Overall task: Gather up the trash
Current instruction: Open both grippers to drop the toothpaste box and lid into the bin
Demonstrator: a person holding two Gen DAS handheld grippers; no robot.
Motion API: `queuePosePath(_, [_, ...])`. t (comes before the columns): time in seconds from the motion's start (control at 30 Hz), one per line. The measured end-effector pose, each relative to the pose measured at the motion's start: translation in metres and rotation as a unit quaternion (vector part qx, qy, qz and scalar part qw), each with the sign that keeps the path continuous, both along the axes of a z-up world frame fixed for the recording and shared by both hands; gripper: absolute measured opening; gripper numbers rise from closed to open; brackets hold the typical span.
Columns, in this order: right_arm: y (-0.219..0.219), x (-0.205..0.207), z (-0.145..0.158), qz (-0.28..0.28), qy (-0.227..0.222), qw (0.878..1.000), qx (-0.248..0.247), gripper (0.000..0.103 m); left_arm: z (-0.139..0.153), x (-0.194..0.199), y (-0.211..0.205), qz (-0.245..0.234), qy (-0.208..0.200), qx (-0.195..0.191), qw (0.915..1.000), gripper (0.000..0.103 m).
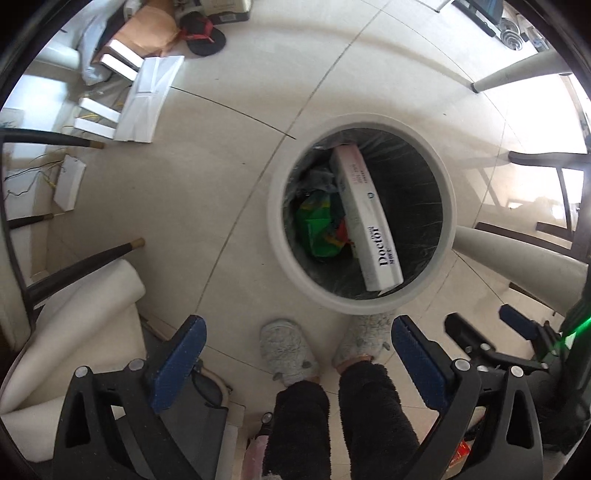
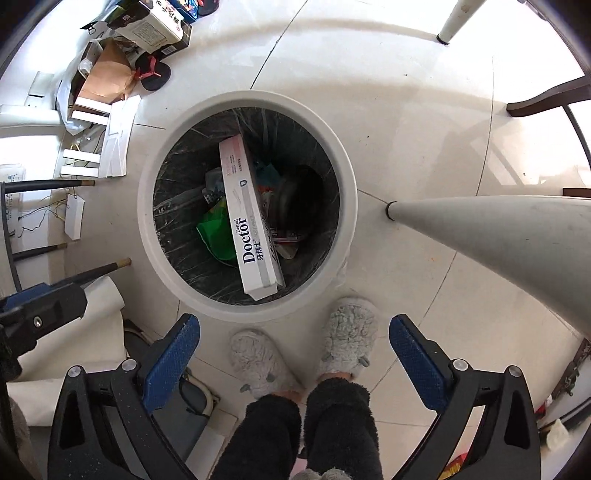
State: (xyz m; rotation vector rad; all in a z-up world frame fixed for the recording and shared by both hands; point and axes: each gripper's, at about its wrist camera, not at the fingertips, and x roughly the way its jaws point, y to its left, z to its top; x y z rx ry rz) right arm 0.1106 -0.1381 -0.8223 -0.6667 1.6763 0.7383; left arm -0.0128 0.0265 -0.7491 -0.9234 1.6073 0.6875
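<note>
A round white trash bin (image 1: pixel 280 206) (image 2: pixel 147 221) with a black liner stands on the tiled floor below both grippers. Inside it a long white "Dental Doctor" toothpaste box (image 1: pixel 365 221) (image 2: pixel 247 221) leans against the rim, over a green wrapper (image 1: pixel 317 229) (image 2: pixel 218 232) and other rubbish. My left gripper (image 1: pixel 295 350) is open and empty, held above the floor in front of the bin. My right gripper (image 2: pixel 295 350) is open and empty too, above the bin's near edge. The right gripper also shows at the right edge of the left wrist view (image 1: pixel 484 332).
The person's grey slippers (image 1: pixel 288 350) (image 2: pixel 347 336) stand just before the bin. White table legs (image 1: pixel 517 258) (image 2: pixel 498 236) are to the right. Dark chair legs (image 1: pixel 85 258) (image 2: pixel 92 273), white foam pieces (image 1: pixel 144 99) and boxes (image 2: pixel 155 29) lie to the left.
</note>
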Motion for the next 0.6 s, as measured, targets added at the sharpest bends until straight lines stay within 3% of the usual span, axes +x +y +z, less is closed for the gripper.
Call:
queuePosePath(0.23, [-0.007, -0.008, 0.036, 0.000, -0.021, 1.000, 0.003, 0.103, 0.037, -0.019, -0.011, -0.004, 0.002, 0.060, 0.9982, 0.103])
queuePosePath(0.6, [-0.040, -0.014, 0.123, -0.020, -0.056, 0.998, 0.016, 0.103, 0.112, -0.037, -0.035, -0.012, -0.007, 0.086, 0.9962, 0.103])
